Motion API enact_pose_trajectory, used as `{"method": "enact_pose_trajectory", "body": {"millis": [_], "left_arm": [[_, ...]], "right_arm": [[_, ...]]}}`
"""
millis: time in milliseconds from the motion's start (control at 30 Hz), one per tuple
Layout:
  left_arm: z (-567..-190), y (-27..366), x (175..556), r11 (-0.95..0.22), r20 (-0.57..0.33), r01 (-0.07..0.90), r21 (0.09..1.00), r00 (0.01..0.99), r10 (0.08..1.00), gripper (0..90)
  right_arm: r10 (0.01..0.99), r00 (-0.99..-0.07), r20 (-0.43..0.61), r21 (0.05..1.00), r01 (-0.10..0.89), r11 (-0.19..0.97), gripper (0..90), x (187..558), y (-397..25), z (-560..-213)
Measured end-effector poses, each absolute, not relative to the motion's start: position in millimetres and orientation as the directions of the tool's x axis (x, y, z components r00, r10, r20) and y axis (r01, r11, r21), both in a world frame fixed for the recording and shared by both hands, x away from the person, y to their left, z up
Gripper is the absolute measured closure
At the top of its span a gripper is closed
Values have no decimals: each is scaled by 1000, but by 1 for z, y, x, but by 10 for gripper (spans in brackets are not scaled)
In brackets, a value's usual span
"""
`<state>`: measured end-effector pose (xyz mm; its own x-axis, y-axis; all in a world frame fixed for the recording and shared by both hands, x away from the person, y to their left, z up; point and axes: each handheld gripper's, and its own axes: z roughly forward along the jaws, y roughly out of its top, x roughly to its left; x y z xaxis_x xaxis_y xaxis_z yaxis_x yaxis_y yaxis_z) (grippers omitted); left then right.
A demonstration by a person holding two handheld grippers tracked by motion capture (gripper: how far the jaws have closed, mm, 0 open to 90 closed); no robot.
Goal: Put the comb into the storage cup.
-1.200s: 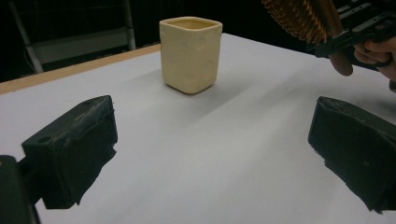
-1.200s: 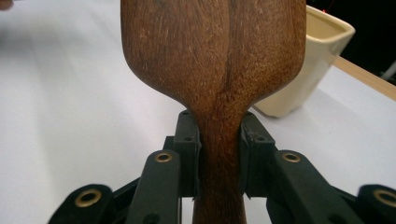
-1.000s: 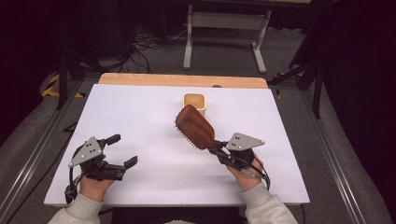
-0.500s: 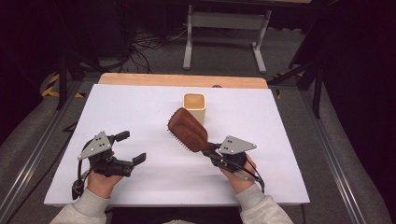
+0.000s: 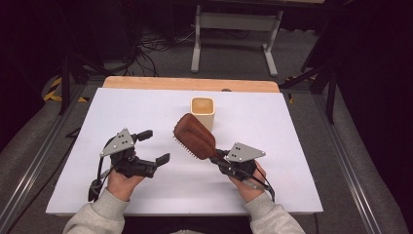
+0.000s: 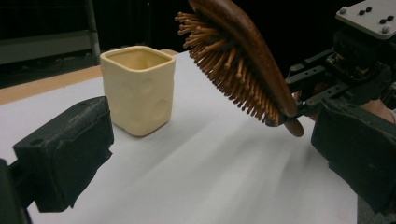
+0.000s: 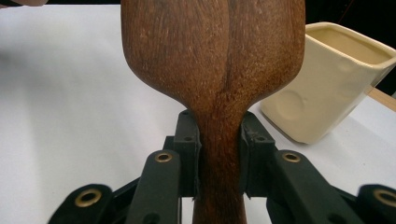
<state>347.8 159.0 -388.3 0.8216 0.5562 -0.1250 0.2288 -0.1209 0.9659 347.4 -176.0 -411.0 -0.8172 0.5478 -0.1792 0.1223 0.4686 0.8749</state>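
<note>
Holding a wooden hairbrush [image 5: 195,136] by its handle, the right gripper [image 5: 220,157] has its jaws clamped tight on the narrow neck just below the brush head, as the right gripper view makes plain. The brush is lifted clear of the white table [image 5: 292,146], tilted with its head up and away from the person and its bristles facing down and toward the left side. A cream square cup [image 5: 202,112] stands upright on the table just beyond the brush head, near it but not touching.

The left gripper [image 5: 148,146] hovers over the table to the left of the brush, jaws wide apart and empty, pointed toward the brush and the cup; from its own view the bristles hang close ahead between its two pads.

By my reading, the step in hand is carrying the brush toward the cup, likely to stand it inside, or else a handover to the waiting left gripper. If the cup is the goal, the next move calls for swinging the brush upright over the opening and lowering one end in without knocking the rim, since the cup looks light enough to tip. The brush head appears wide against that opening, so the handle end may be the safer fit.
</note>
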Motion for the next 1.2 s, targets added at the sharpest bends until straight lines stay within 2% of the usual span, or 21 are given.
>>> {"method": "enact_pose_trajectory", "body": {"millis": [367, 700, 1200], "left_arm": [[-380, 137, 355, -143, -115, 224, 964, 838, 534, 2], [-378, 118, 365, -146, -142, 248, 958, 848, 511, 7], [-383, 93, 377, -185, -155, 295, 937, 829, 537, 15]], "right_arm": [[549, -815, -183, 875, 119, 469, 728, 346, -176, -411], [545, -817, -187, 873, 116, 473, 728, 346, -175, -412], [536, -821, -197, 870, 105, 481, 728, 345, -174, -413]]}}
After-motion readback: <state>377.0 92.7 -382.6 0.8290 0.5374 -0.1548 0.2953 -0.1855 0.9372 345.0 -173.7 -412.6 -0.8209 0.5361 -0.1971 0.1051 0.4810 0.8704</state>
